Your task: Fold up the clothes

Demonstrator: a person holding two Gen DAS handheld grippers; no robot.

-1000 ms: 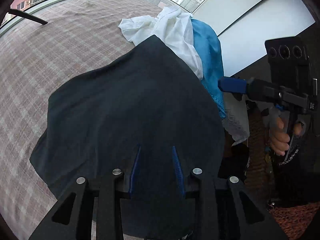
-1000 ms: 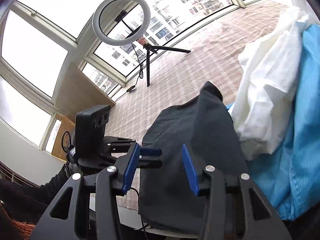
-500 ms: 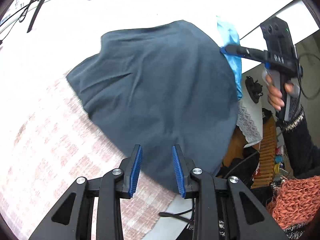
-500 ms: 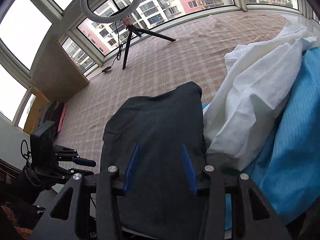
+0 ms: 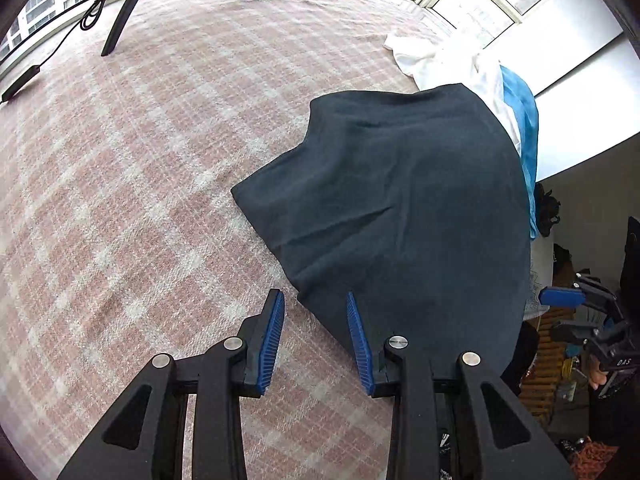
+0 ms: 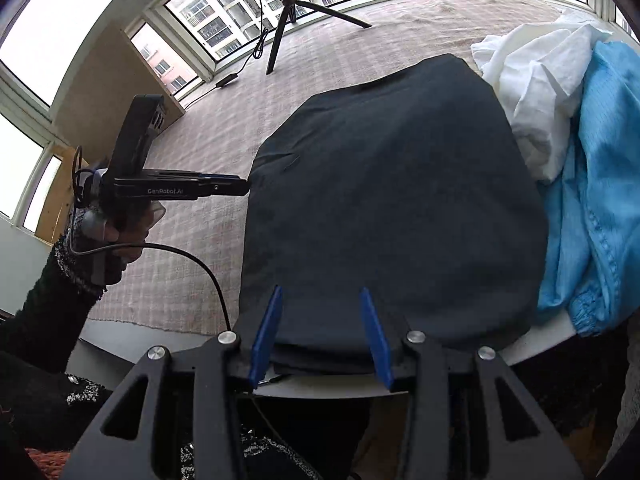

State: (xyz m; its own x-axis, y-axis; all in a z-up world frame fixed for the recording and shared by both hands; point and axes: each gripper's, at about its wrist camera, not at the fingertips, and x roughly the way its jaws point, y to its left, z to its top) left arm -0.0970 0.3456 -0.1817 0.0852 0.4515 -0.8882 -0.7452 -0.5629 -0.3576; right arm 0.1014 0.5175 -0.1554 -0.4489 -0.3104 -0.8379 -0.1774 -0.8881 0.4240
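Left wrist view, pink plaid cloth [image 5: 140, 200] over table, bay windows [image 6: 224, 20], tripod [image 6: 288, 12]

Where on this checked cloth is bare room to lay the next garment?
Bare checked cloth runs from the dark garment across to the tripod legs. Crowded on the other side: white garment and blue garment heaped against it.
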